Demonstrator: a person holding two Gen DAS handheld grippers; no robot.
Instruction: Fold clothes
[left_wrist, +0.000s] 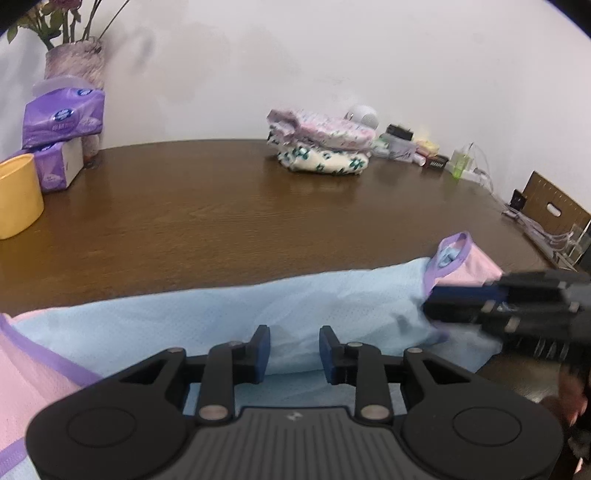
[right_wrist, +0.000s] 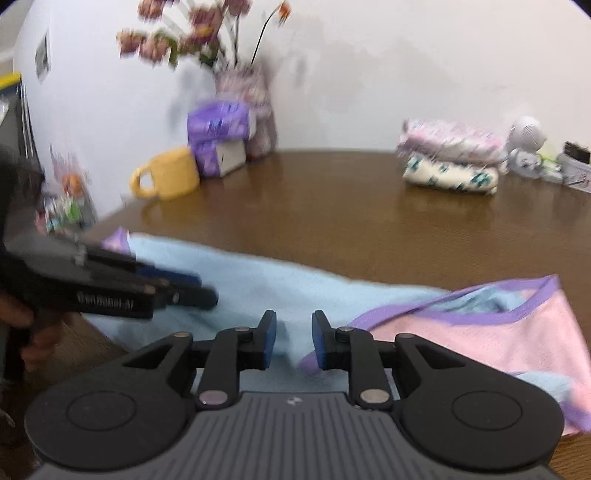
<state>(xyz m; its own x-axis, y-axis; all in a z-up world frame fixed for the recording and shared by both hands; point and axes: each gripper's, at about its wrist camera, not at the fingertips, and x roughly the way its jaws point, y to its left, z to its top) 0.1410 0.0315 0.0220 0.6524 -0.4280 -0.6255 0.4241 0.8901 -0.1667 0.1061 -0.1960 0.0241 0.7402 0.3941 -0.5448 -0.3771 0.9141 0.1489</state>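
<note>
I see the brown table (left_wrist: 229, 206) filling most of both views, with a white wall behind it. Along its near edge lies the garment (left_wrist: 258, 310), a light blue mesh piece with pink panels and purple trim, spread in a long band across the table's front; its pink end with the purple-edged opening (right_wrist: 491, 321) sits to the right in the right wrist view. My left gripper (left_wrist: 294, 350) hovers low over the blue middle of the garment, fingers a little apart with blue cloth showing in the gap; I cannot tell whether the pads touch it. My right gripper (right_wrist: 294, 341) sits over the seam where blue meets pink, fingers also slightly apart, nothing clearly pinched. Each gripper shows in the other's view, coming in from the side over the garment. Far back on the table rests a stack of folded clothes (left_wrist: 321, 144), patterned pink on top of white with green. At the left rear stand tissue packs (left_wrist: 62, 118), a yellow mug (right_wrist: 168, 173) and a vase of flowers (right_wrist: 245, 88).
</note>
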